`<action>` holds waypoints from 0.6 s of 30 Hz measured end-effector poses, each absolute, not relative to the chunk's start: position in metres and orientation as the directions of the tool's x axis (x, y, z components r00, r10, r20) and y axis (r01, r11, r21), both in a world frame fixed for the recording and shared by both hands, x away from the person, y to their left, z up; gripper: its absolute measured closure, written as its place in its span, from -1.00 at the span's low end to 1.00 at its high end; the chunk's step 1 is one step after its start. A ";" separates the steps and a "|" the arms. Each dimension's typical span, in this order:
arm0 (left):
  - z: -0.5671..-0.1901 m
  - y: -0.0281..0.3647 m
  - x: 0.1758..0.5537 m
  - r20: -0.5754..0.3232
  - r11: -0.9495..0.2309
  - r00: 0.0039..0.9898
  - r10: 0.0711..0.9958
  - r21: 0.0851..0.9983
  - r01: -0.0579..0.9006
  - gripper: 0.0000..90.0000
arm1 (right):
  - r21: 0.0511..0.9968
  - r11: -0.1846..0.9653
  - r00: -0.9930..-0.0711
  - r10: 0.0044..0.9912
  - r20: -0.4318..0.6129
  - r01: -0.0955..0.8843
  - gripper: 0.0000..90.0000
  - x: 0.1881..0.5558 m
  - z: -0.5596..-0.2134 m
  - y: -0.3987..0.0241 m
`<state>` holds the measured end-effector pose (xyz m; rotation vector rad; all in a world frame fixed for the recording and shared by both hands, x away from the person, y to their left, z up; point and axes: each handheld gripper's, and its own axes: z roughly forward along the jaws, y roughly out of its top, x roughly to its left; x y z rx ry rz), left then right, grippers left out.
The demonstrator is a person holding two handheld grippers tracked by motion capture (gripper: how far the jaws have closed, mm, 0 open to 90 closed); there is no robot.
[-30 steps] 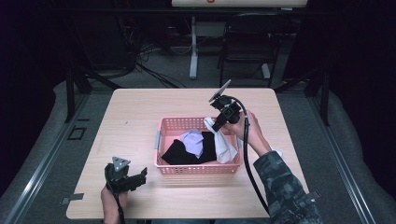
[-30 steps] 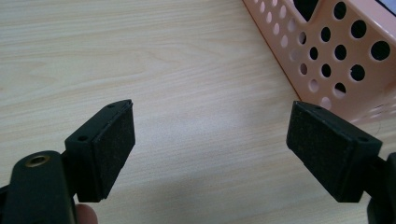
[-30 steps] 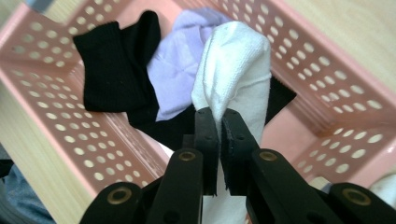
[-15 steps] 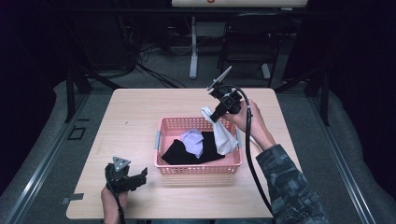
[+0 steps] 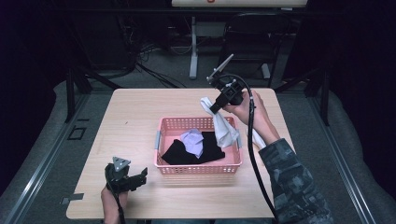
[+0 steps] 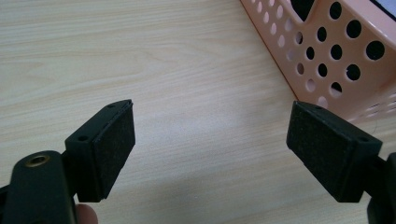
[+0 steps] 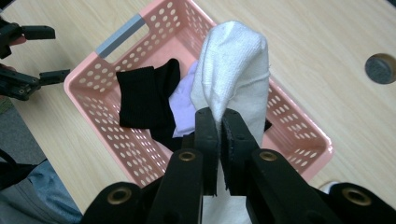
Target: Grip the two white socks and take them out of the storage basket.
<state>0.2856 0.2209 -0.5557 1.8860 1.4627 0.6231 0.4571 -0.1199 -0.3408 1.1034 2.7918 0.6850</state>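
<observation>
A pink perforated basket (image 5: 168, 123) (image 7: 88, 126) stands in the middle of the wooden table. Inside lie a black garment (image 5: 180, 151) (image 7: 144, 100) and a pale lilac cloth (image 5: 192, 140) (image 7: 181, 107). My right gripper (image 5: 212, 108) (image 7: 219, 122) is above the basket's far right corner, shut on a white sock (image 5: 223, 130) (image 7: 236, 63) that hangs down over the basket's rim. My left gripper (image 5: 140, 177) (image 6: 210, 144) rests low over the table's front left, open with nothing between its pads, just beside the basket's wall (image 6: 341, 60).
A round grey cap (image 7: 380, 68) sits in the tabletop beyond the basket. Bare wood (image 5: 135, 116) lies left of the basket. Dark floor, cables and a stand's leg (image 5: 192, 51) are behind the table.
My right gripper has risen with the white sock, drawing it up out of the basket. The left gripper has stayed where it was.
</observation>
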 end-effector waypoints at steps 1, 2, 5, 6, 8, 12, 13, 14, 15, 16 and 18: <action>-0.556 0.221 0.286 -0.026 -0.155 0.260 0.965 0.744 0.650 -0.65 | 0.431 0.640 -0.739 0.665 0.104 0.636 0.92 0.456 -0.338 -0.120; -0.556 0.221 0.286 -0.026 -0.154 0.258 0.966 0.744 0.650 -0.65 | 0.434 0.641 -0.742 0.663 0.102 0.633 0.92 0.456 -0.336 -0.121; -0.556 0.221 0.285 -0.026 -0.154 0.258 0.966 0.745 0.649 -0.65 | 0.438 0.639 -0.738 0.669 0.090 0.632 0.92 0.455 -0.331 -0.125; -0.556 0.221 0.285 -0.026 -0.154 0.259 0.965 0.745 0.649 -0.65 | 0.437 0.638 -0.735 0.672 0.084 0.634 0.92 0.454 -0.329 -0.127; -0.556 0.221 0.286 -0.026 -0.155 0.260 0.965 0.745 0.649 -0.65 | 0.444 0.627 -0.728 0.681 0.086 0.639 0.92 0.453 -0.327 -0.132; -0.556 0.221 0.286 -0.026 -0.155 0.259 0.965 0.745 0.649 -0.65 | 0.444 0.615 -0.711 0.699 0.074 0.651 0.92 0.451 -0.321 -0.146; -0.556 0.221 0.286 -0.025 -0.154 0.259 0.966 0.745 0.649 -0.65 | 0.446 0.606 -0.703 0.707 0.077 0.658 0.92 0.451 -0.321 -0.150; -0.556 0.221 0.286 -0.025 -0.155 0.259 0.966 0.745 0.648 -0.65 | 0.444 0.606 -0.700 0.711 0.071 0.660 0.92 0.450 -0.319 -0.154; -0.556 0.221 0.286 -0.024 -0.155 0.259 0.965 0.745 0.648 -0.65 | 0.444 0.603 -0.696 0.715 0.069 0.663 0.92 0.450 -0.318 -0.159; -0.556 0.221 0.286 -0.024 -0.155 0.259 0.966 0.745 0.649 -0.65 | 0.445 0.596 -0.689 0.721 0.068 0.668 0.92 0.449 -0.318 -0.164; -0.556 0.221 0.286 -0.025 -0.154 0.258 0.966 0.745 0.649 -0.65 | 0.442 0.590 -0.679 0.732 0.060 0.675 0.92 0.449 -0.316 -0.173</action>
